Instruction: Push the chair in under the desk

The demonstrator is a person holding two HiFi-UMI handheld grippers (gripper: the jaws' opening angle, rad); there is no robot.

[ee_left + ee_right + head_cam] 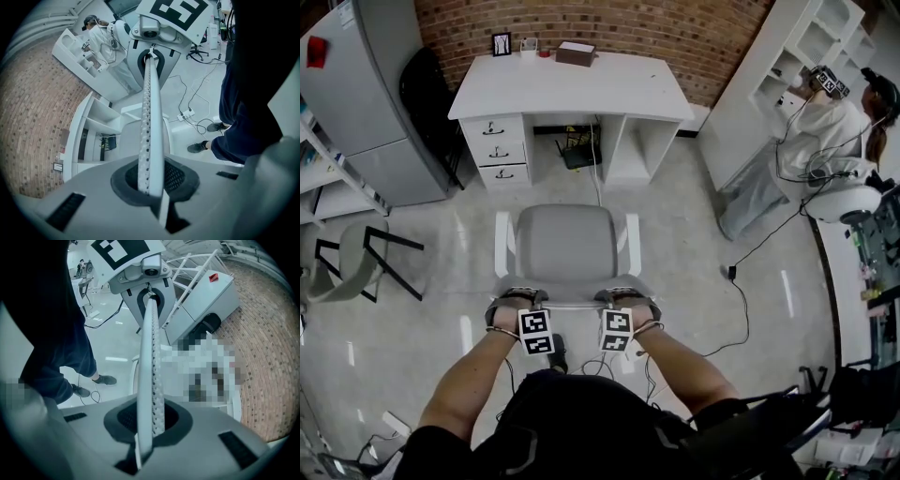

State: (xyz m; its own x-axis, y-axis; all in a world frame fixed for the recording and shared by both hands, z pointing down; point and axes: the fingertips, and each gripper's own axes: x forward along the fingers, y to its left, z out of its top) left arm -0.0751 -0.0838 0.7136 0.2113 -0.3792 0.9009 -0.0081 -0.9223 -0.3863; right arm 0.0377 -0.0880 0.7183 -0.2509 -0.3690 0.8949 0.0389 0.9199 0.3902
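Observation:
A grey chair point(565, 244) with white armrests stands on the floor a short way in front of the white desk point(581, 84), facing its knee space. My left gripper point(517, 302) and right gripper point(626, 300) sit side by side on the top edge of the chair's backrest. In the left gripper view the thin perforated backrest edge point(151, 117) runs between the jaws of the left gripper point(152, 187), which are shut on it. The right gripper view shows the same edge point(152, 357) clamped in the right gripper point(149, 425).
Desk drawers point(497, 150) flank the knee space on the left, and a small black device point(578, 150) sits under the desk. A grey cabinet point(366, 103), a black chair point(431, 94) and a stool point(356, 262) are left. White shelving point(769, 84), a person point(834, 112) and floor cables point(741, 281) are right.

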